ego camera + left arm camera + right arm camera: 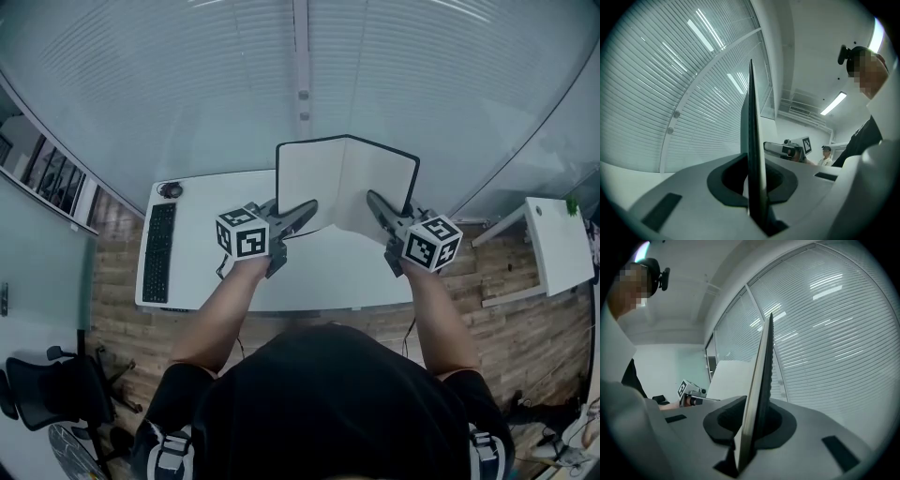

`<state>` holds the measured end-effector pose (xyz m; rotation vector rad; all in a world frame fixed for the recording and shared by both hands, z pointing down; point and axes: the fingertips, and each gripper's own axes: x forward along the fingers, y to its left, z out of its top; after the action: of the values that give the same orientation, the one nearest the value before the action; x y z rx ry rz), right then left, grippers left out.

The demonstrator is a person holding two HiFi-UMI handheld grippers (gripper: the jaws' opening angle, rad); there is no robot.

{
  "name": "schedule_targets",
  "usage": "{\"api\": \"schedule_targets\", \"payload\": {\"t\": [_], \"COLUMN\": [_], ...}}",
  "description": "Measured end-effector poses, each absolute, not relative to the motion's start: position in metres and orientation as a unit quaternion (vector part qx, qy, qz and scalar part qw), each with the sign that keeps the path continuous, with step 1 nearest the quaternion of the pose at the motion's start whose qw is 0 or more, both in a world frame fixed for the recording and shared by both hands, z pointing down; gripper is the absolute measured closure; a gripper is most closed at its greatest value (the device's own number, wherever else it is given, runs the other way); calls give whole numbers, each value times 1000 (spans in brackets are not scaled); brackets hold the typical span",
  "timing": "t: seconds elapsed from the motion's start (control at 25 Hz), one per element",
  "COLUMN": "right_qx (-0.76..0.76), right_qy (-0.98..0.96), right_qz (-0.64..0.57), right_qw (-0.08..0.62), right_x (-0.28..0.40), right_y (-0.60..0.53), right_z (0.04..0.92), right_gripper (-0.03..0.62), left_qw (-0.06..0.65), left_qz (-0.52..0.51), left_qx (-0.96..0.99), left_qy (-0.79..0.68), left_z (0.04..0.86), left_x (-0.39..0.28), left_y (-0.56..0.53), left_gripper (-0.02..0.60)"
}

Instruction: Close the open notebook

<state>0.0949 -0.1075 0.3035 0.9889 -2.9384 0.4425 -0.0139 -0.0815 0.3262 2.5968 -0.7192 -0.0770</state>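
The open notebook hangs in the air over the white desk, its white pages toward me and its black cover behind, folded partway at the spine. My left gripper is shut on the lower edge of the left half. My right gripper is shut on the lower edge of the right half. In the left gripper view the clamped half shows edge-on as a thin dark blade between the jaws. In the right gripper view the other clamped half stands the same way, with the left half and left gripper beyond.
A black keyboard and a small round dark object lie on the desk's left side. Slatted window blinds rise behind the desk. A second white table stands at the right, and an office chair at the lower left.
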Motion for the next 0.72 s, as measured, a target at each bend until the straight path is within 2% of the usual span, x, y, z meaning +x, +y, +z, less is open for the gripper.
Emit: {"api": "schedule_targets", "payload": {"t": [0.72], "right_qx": [304], "right_qy": [-941], "right_qz": [150], "right_qw": [16], "right_x": [159], "right_y": [-169], "right_z": [304], "right_gripper": [519], "left_qw": [234], "left_qz": [-23], "left_qx": [934], "left_qy": [-270], "left_z": [326], "left_x": [53], "left_y": [-139], "left_gripper": [537]}}
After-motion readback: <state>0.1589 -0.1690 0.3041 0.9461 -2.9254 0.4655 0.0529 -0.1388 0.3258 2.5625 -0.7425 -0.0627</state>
